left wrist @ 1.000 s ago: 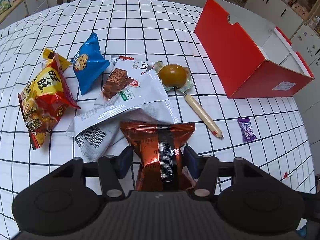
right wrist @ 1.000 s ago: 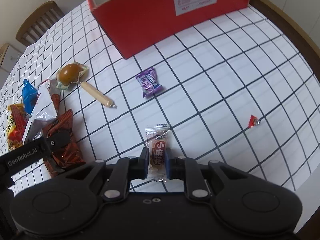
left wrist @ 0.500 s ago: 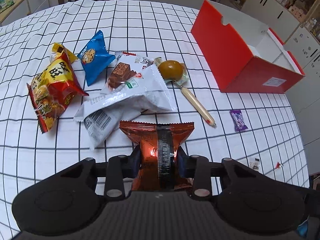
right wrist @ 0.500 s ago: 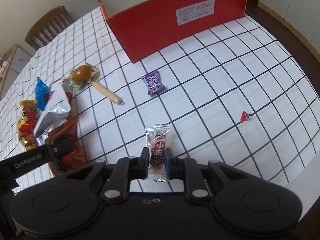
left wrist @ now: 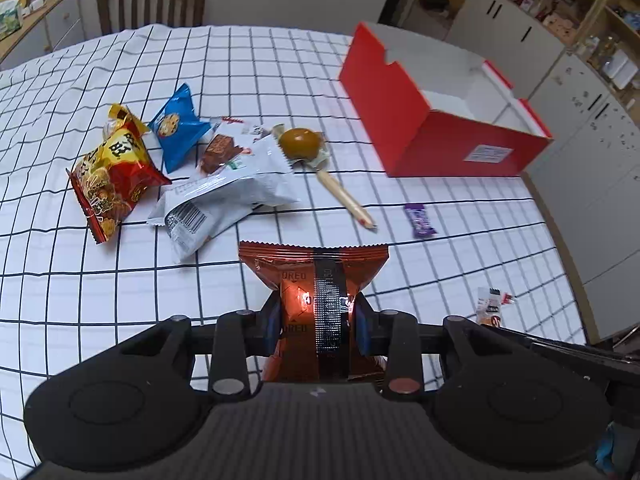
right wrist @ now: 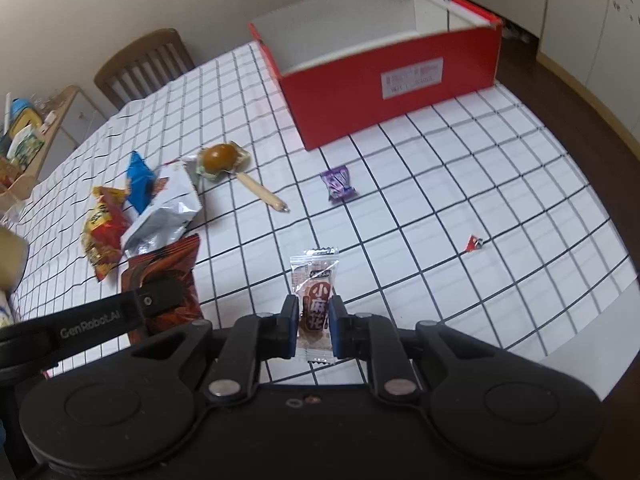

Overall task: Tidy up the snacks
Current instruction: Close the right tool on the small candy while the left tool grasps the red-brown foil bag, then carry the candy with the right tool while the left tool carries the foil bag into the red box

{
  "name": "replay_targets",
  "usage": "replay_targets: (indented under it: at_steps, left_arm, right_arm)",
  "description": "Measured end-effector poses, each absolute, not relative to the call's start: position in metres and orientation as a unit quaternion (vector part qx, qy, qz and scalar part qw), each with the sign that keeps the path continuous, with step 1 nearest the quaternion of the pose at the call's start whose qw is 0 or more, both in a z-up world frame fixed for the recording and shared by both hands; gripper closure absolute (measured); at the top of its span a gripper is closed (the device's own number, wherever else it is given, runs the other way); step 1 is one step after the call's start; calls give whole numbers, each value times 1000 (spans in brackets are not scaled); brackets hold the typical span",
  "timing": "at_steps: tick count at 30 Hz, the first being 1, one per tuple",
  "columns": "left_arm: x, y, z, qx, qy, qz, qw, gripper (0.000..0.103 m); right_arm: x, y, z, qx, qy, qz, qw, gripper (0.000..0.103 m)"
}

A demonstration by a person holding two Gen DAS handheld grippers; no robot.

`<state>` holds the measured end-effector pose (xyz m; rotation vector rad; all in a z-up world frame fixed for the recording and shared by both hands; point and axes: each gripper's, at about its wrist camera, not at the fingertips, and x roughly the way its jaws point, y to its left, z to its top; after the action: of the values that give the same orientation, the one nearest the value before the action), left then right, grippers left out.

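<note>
Left gripper (left wrist: pixel 316 316) is clamped on the orange-red Oreo packet (left wrist: pixel 314 268), carried clear above the checked tablecloth (left wrist: pixel 120 288). Right gripper (right wrist: pixel 314 320) pinches a small clear-wrapped snack (right wrist: pixel 314 280), also lifted. Over by the far right corner sits the red box (right wrist: pixel 384 80), open on top, white inside. Loose on the cloth: a purple candy (right wrist: pixel 338 183) near the box, a sausage stick (left wrist: pixel 346 198) touching the wrapped brown egg (left wrist: pixel 301 143), then the silver bag (left wrist: pixel 224 196), blue cookie packet (left wrist: pixel 178 128) and red-yellow bag (left wrist: pixel 110 178) bunched toward the left edge.
</note>
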<state>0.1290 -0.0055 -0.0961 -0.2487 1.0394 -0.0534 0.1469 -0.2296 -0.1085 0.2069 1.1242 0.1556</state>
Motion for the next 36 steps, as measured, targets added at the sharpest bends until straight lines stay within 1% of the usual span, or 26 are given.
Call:
replay_targets:
  at_steps: [8,15,26,36]
  left_arm:
    - [114,-20,-70,-111,471,-50,874,68]
    - [117,-34,-47,-110,447,-63,885,68]
    - [156,-70,-8,-88,413,-74,903,68]
    - [219,-107,6,-85,406,-41,909,68]
  right_arm:
    - [130,-231,-79,64,500,88,859,89]
    - [136,-244,-53,46,466,88,879,89]
    - [192,-279,-23,25,435,113,893,89]
    - [261,-312,-16,11,424,145,894,89]
